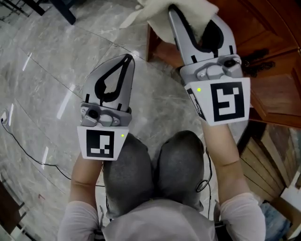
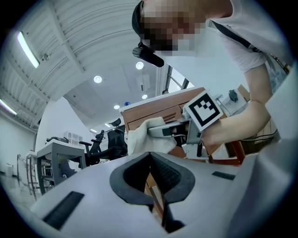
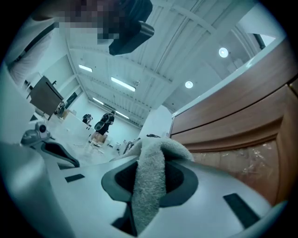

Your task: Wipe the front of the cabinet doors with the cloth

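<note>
In the head view a cream cloth point(image 1: 162, 13) sits at the top, bunched between the jaws of my right gripper point(image 1: 195, 14), which is shut on it. The cloth lies against the corner of the brown wooden cabinet point(image 1: 275, 40). The right gripper view shows the cloth point(image 3: 150, 179) draped down between the pads, with the cabinet front point(image 3: 233, 109) close on the right. My left gripper point(image 1: 127, 58) hangs over the floor to the left, away from the cabinet, shut and holding nothing. Seen from the left gripper view, its jaws point(image 2: 150, 155) meet, and the cloth point(image 2: 141, 135) and cabinet point(image 2: 153, 108) lie beyond.
A dark metal handle point(image 1: 256, 60) sits on the cabinet door. Grey marble floor point(image 1: 42, 70) spreads to the left, with a thin cable point(image 1: 23, 148) across it. The person's knees point(image 1: 155, 174) are below the grippers. Wooden slats point(image 1: 263, 155) lie at the lower right. A black office chair point(image 2: 111, 142) stands farther off.
</note>
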The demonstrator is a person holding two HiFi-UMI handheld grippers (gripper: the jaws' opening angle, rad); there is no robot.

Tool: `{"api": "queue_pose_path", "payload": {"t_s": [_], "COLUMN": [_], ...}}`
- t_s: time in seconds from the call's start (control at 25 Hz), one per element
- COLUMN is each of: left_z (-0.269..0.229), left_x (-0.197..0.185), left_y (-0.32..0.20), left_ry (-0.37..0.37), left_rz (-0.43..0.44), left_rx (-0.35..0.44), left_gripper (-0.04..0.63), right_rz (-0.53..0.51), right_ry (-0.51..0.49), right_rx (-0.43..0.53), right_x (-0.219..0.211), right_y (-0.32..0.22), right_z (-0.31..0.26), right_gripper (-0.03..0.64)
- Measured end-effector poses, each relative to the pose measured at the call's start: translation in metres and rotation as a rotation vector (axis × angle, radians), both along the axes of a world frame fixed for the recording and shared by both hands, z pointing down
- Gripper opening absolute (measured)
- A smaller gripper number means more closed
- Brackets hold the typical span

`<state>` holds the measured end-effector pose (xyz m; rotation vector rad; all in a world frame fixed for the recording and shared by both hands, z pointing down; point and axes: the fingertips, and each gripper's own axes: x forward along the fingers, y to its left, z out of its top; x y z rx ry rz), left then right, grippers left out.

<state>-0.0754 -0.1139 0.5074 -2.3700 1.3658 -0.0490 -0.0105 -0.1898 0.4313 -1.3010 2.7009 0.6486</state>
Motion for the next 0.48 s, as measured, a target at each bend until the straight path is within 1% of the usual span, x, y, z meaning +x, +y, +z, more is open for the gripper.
{"api": "queue_pose_path", "payload": {"t_s": [0.08,0.2,0.36,0.48], "left_z": [0.000,0.001,0.001,0.002], "left_x": [-0.008,-0.011,-0.009,-0.006], "left_y": [0.000,0.000,-0.002,-0.005], "left_ry": [0.006,0.004,-0.006,0.000], "left_rz": [-0.018,-0.026,-0.015,-0.010], "left_rx": [-0.006,-0.011,-0.007,-0.010], "left_gripper": [0.018,0.018,0.018,0.018], "right_rz": [0.021,0.036,0.073,0.083], "right_ry": [0.019,0.016,-0.013,-0.022], "right_rx": [0.002,-0.005,-0.025,-0.030], "right_x": [-0.006,-0.006,0.008,0.017], "right_y": [-0.013,-0.026,-0.035,-0.035], "right_z": [0.005,0.006,0.005,0.006], "right_gripper": [0.100,0.100,0.101,0.100]}}
